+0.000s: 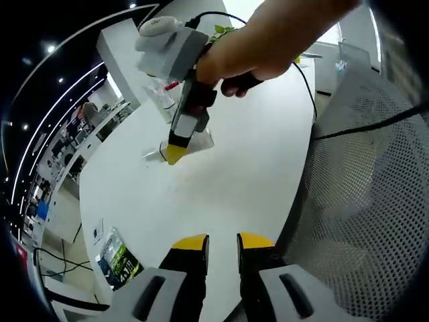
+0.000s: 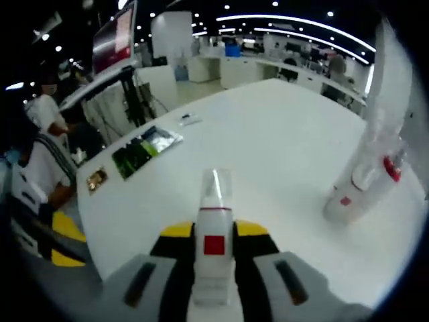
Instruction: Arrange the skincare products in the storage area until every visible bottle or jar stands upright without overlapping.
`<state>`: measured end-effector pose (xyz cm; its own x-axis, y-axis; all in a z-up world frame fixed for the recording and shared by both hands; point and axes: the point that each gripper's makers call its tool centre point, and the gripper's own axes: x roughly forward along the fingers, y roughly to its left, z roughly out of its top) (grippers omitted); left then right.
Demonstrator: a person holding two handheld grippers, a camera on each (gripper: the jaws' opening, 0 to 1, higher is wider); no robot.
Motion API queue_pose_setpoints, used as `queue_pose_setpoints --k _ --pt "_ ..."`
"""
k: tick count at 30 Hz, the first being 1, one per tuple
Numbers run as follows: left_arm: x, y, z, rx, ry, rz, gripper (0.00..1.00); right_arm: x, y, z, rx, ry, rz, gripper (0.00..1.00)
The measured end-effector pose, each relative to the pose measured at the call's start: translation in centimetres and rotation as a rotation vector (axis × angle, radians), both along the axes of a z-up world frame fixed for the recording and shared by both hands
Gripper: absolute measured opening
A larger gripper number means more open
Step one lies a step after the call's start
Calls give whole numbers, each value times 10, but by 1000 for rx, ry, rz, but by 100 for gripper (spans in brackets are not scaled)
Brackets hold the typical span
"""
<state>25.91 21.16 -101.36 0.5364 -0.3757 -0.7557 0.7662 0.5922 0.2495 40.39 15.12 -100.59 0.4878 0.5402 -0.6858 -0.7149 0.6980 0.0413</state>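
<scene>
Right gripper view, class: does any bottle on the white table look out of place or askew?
Yes. The clear-capped bottle with a red square label is clamped in the right gripper, not standing on the white table. To its right, a second bottle with red marks leans instead of standing straight.

White table: green packet, clear storage container resting on top
</scene>
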Motion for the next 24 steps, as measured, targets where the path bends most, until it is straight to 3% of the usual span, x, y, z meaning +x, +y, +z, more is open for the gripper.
queue_pose_setpoints --k 9,14,18,24 --pt "-7 -7 -4 14 23 -57 17 -49 -19 44 126 -62 -18 19" --pt "-10 -16 -1 -23 28 -82 17 -69 -31 72 198 -121 -36 19" --pt "-14 -24 0 -61 51 -97 17 -79 -44 86 219 -177 -61 19" --pt "-17 -30 -1 -88 78 -111 17 -90 -66 93 283 -207 -135 20"
